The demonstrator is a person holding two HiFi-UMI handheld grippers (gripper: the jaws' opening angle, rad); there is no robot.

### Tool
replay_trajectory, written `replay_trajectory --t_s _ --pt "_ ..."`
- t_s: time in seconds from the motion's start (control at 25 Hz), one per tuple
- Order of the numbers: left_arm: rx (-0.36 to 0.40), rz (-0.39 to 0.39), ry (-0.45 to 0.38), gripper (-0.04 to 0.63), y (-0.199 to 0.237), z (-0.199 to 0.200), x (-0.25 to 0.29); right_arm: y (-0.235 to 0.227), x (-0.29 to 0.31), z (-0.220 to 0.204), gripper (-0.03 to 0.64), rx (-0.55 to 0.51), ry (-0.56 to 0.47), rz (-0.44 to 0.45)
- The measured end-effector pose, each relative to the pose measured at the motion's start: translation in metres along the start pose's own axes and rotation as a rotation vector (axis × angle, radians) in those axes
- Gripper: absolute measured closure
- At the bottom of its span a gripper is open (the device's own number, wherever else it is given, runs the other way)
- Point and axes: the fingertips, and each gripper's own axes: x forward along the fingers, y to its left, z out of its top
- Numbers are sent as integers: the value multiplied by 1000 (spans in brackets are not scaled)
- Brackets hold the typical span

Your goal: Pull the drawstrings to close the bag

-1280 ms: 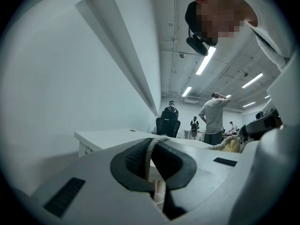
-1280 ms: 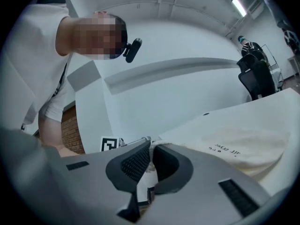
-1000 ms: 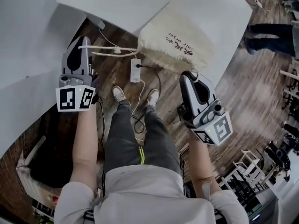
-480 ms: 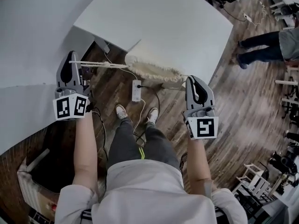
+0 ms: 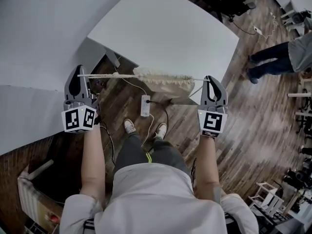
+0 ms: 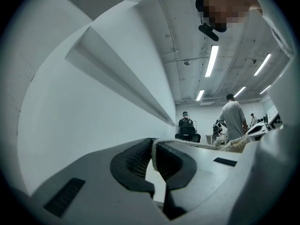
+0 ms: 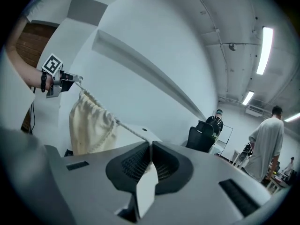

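Observation:
A cream cloth bag [image 5: 163,79] hangs in the air off the table's near edge, its mouth gathered tight. Its drawstrings [image 5: 107,75] run taut and level to both sides. My left gripper [image 5: 78,76] is at the left, shut on the left cord end [image 6: 153,148]. At the right, my right gripper [image 5: 211,79] is shut on the other cord [image 7: 129,129]. In the right gripper view the bag [image 7: 91,123] dangles below the line, with the left gripper [image 7: 58,76] beyond it. My right gripper [image 7: 151,154] and left gripper [image 6: 153,150] both show pads pressed together on cord.
The white table [image 5: 161,28] lies ahead and a second white surface [image 5: 34,57] at the left. A power strip [image 5: 145,105] with cables lies on the wooden floor by my feet. A person's legs [image 5: 273,62] stand at the right; a box [image 5: 34,189] sits lower left.
Both grippers have drawn apart and the cords went taut. The bag came off the table and its mouth bunched from open and flat to a tight gather.

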Motion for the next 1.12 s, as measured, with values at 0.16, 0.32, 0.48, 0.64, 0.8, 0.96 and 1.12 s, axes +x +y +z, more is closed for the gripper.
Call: replay_trajectory --t_s 0.16,0.32,0.48,0.64,0.8,0.96,1.12 --pt "-4 42 19 578 0 3 -3 -16 0 -1 575 3 20 -28" --pt "12 47 20 578 -3 12 -5 -26 1 -2 575 3 30 -38" --pt "-123 74 14 578 9 16 -1 -28 0 4 575 -12 24 -23" --pt "-214 110 9 578 26 21 2 -23 -1 13 575 -39 16 1" --pt "-212 108 4 578 27 29 15 -31 2 16 575 -30 9 11" --pt "-224 116 14 578 28 29 23 -42 4 27 575 1 -12 10" --pt "-177 118 30 578 22 27 29 -59 3 37 575 8 -35 -14"
